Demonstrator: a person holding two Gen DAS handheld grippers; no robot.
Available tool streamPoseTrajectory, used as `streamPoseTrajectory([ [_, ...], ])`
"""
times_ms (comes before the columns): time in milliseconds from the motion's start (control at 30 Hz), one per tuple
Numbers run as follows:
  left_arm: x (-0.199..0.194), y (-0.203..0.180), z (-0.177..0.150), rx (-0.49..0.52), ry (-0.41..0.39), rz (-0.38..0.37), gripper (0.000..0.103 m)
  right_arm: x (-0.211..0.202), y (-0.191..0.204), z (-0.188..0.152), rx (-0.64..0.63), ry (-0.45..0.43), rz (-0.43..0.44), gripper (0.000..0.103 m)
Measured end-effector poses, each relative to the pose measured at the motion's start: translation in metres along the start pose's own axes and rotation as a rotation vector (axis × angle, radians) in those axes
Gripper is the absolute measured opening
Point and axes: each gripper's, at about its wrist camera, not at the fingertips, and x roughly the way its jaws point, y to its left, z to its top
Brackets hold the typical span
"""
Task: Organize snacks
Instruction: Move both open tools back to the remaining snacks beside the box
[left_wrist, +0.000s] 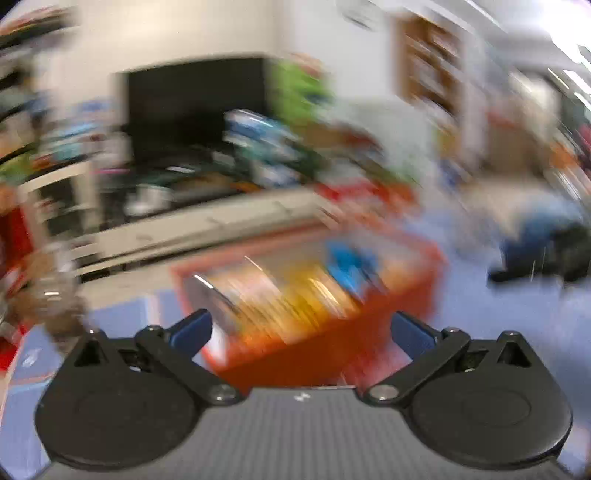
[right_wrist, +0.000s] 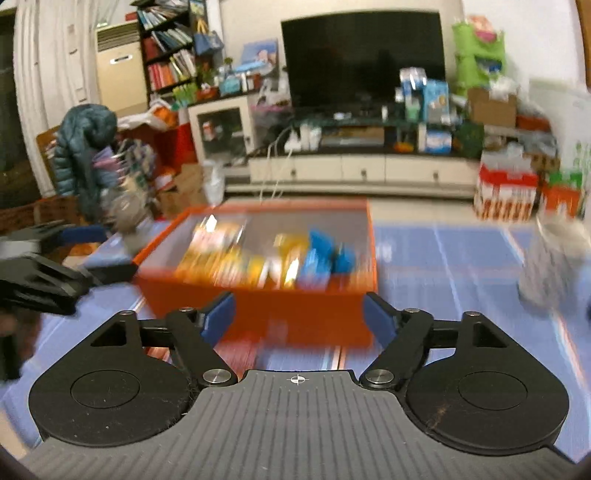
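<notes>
Before you, a blue floor mat (right_wrist: 443, 258) with pale lines fills the frame's lower half; an orange box (right_wrist: 258, 306) of blurred snack packets sits on it at centre, a blurred grey object (right_wrist: 550, 266) at right.

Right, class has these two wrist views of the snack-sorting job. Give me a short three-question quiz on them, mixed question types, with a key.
1. True or false: the right gripper is clamped on a snack packet.
2. Multiple choice: the snack packets lie in A) a green basket, B) an orange box, C) a white drawer.
3. Short answer: in the right wrist view, on which side of the picture does the left gripper appear?

Key
1. False: its jaws stand apart with nothing between them.
2. B.
3. The left side, beside the box's left wall.
</notes>
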Motion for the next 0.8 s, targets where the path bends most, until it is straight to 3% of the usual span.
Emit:
streamPoseTrajectory([
  [133, 0.025, -0.02, -0.028, 0.168, 0.127, -0.113, 0.102, -0.032, 0.003, -0.031, -0.003, 0.037, 0.002, 0.072],
  [267, 0.051, -0.03, -0.033, 0.293, 0.217, -0.283, 0.102, -0.033, 0.005, -0.044, -0.041, 0.052, -0.042, 0.071],
  [367, 0.069, -0.025, -0.033, 0.349, 0.268, -0.307, 0.102, -0.024, 0.005, -0.049, -0.038, 0.085, -0.037, 0.067],
  [500, 0.081, -0.002, -0.027, 0.285, 0.288, -0.357, 0.102, -0.008, 0.007, -0.053, -0.064, 0.13, -0.023, 0.067],
  [600, 0.098, 0.013, -0.035, 0.208, 0.399, -0.367, 0.102, 0.0, 0.013, -0.056, -0.098, 0.16, -0.016, 0.066],
  [800, 0.065, 0.005, -0.059, 0.012, 0.309, -0.399, 0.102, 0.004, 0.01, -0.053, -0.083, 0.159, -0.027, 0.065],
])
